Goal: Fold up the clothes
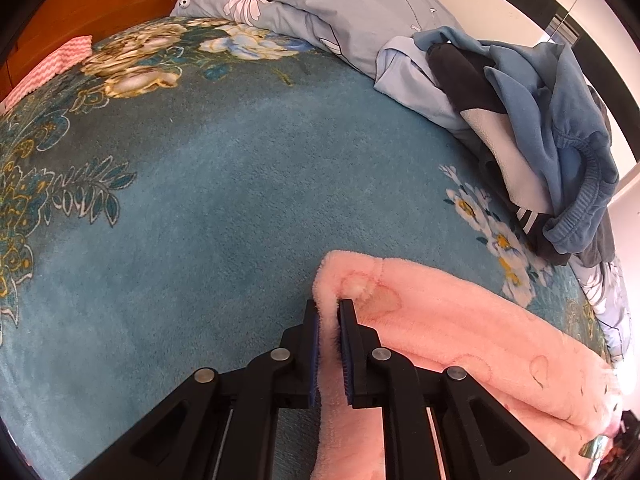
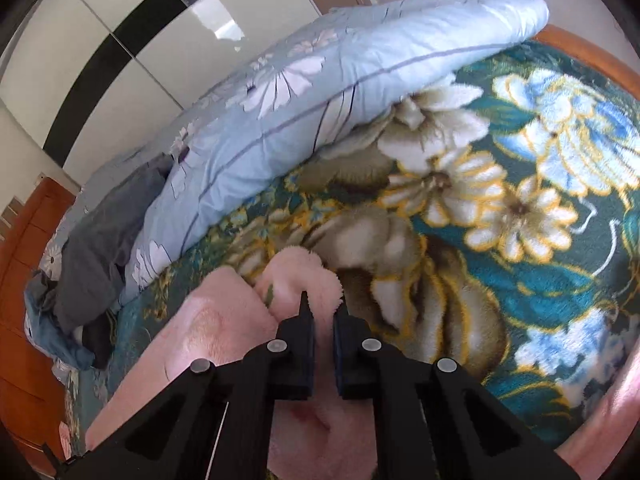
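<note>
Left tool [image 1: 329, 312] pinching pink fleece [image 1: 460, 332], clothes pile [image 1: 540, 128] beyond

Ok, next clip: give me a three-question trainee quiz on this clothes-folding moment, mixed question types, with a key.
1. True or false: the left gripper has its jaws closed on an edge of the pink fleece garment.
2. Multiple choice: in the left wrist view, the pile of blue and dark clothes lies
A. at the far right of the bed
B. directly under the left gripper
C. on the floor
3. Short answer: what does the right gripper hold?

Key
1. True; pink fleece sits pinched between the jaws.
2. A, next to the light blue floral duvet, on the teal floral blanket.
3. Another edge of the same pink fleece garment.
</note>
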